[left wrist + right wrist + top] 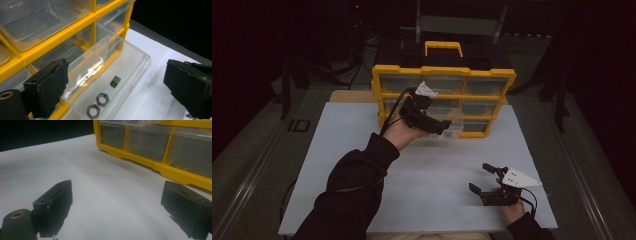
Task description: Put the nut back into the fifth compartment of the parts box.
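Jaws of the left gripper (115, 82) stand wide apart, released, with nothing between them, hovering above a clear pulled-out drawer (130, 62) in the bottom row of the yellow parts organizer (443, 100). That drawer's long axis runs out from the cabinet toward the person. Inside lie two hex nuts (98, 104) flat, side by side, and a small square nut (115, 81) just beyond them. No readable writing shows. Right gripper (481, 179) rests well apart on the white counter (422, 175), jaws likewise spread and empty.
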